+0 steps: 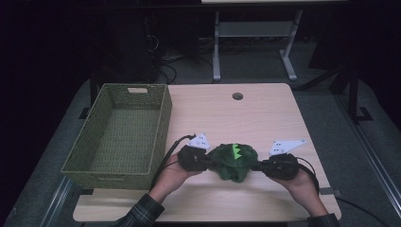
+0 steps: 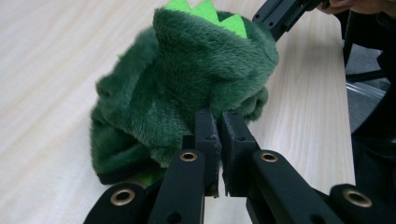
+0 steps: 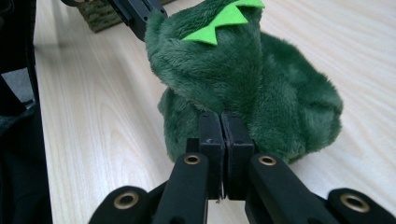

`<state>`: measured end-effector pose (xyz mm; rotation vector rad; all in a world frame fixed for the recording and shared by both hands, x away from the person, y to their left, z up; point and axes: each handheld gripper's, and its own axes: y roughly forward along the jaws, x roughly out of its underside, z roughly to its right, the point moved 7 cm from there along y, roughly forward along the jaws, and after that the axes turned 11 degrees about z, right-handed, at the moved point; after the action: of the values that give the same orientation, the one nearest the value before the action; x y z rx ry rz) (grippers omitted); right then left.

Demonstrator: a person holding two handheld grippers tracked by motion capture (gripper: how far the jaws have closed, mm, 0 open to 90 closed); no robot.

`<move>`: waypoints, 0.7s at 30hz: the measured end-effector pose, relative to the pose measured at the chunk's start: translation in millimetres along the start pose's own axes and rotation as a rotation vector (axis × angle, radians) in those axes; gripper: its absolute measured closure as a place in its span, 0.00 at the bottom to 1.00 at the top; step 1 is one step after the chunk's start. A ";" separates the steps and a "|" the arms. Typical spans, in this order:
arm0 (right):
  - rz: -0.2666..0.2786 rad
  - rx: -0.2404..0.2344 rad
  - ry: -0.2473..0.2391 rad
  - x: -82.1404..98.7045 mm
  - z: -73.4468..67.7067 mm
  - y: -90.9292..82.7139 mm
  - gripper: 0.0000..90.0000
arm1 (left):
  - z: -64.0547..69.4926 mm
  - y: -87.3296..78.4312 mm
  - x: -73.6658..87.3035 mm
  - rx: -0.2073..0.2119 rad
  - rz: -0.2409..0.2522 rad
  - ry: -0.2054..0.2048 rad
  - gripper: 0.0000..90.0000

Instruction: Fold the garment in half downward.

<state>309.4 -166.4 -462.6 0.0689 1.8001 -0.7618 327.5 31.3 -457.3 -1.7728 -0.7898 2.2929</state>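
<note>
From above, the green plush toy (image 1: 233, 162) sat on the tabletop (image 1: 246, 113) between my grippers, the woven basket (image 1: 161, 118) empty. My left gripper (image 2: 220, 122) pinched its fur; my right gripper (image 3: 220, 122) likewise. Lifting and binning remained, I judged.

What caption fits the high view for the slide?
Both grippers, left and right, pinch a green plush toy from opposite sides on the table, beside a woven basket.

A pale wooden tabletop (image 1: 265, 118) with a round cable hole (image 1: 238, 96) near its far edge — a green woven basket (image 1: 120, 135) sits at its left, a green plush toy (image 1: 234, 162) rests near the front.
</note>
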 end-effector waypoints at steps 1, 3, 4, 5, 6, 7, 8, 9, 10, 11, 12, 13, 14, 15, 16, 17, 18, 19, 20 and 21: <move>-0.006 -0.002 -0.001 2.0 -0.5 0.4 0.98 | 0.0 0.0 0.0 0.000 0.000 0.000 0.96; -0.011 -0.008 0.002 5.7 -2.1 1.8 0.98 | 1.7 2.2 7.8 0.012 -0.014 -0.006 0.96; -0.019 -0.009 0.008 7.7 -3.2 2.2 0.98 | 2.6 3.1 10.0 0.014 -0.018 -0.010 0.96; -0.030 -0.012 0.010 9.4 -3.7 2.7 0.98 | 3.0 3.8 12.1 0.015 -0.022 -0.011 0.96; -0.037 -0.009 0.005 10.5 -3.9 3.0 0.98 | 3.7 4.4 14.1 0.017 -0.026 -0.014 0.96; -0.031 -0.012 0.003 10.8 -4.5 3.3 0.98 | 3.7 4.4 14.1 0.017 -0.026 -0.014 0.96; -0.031 -0.016 0.006 11.6 -4.9 3.8 0.98 | 4.5 5.4 17.3 0.021 -0.039 -0.010 0.96; -0.036 -0.018 0.008 12.9 -5.5 4.2 0.98 | 5.2 6.0 18.5 0.023 -0.040 -0.010 0.96; -0.036 -0.018 0.008 12.9 -5.5 4.2 0.98 | 5.2 6.0 18.5 0.023 -0.040 -0.010 0.96; -0.045 -0.025 0.017 16.5 -7.2 5.7 0.98 | 6.2 7.2 20.8 0.025 -0.047 -0.011 0.96; -0.048 -0.026 0.014 17.9 -7.4 6.4 0.98 | 6.3 7.5 22.1 0.027 -0.054 -0.009 0.96; -0.056 -0.027 0.018 19.8 -8.3 6.9 0.98 | 6.3 7.5 22.1 0.027 -0.054 -0.009 0.96; -0.061 -0.030 0.020 21.5 -9.0 7.8 0.98 | 6.7 8.7 23.5 0.028 -0.058 -0.011 0.96; -0.071 -0.034 0.017 23.5 -9.4 9.0 0.98 | 6.7 11.2 27.2 0.033 -0.071 -0.008 0.96; -0.078 -0.032 0.017 24.6 -10.0 9.6 0.98 | 7.8 13.2 29.0 0.033 -0.074 -0.017 0.96; -0.082 -0.031 0.017 25.6 -10.1 10.7 0.98 | 7.6 14.8 31.2 0.032 -0.087 -0.009 0.96; -0.085 -0.035 0.020 26.6 -10.5 11.7 0.98 | 7.6 14.8 31.2 0.032 -0.087 -0.009 0.96; -0.088 -0.038 0.017 27.9 -10.2 13.1 0.98 | 8.5 18.3 34.9 0.033 -0.103 -0.005 0.96; -0.096 -0.039 0.022 29.8 -10.0 14.5 0.98 | 8.9 20.1 36.4 0.034 -0.110 -0.003 0.96; -0.103 -0.044 0.031 31.7 -10.1 16.2 0.98 | 9.4 21.7 37.6 0.035 -0.116 0.003 0.96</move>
<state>295.6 -158.4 -496.0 -0.0422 1.8599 -0.7976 312.0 25.4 -498.5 -1.6689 -0.8239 2.2161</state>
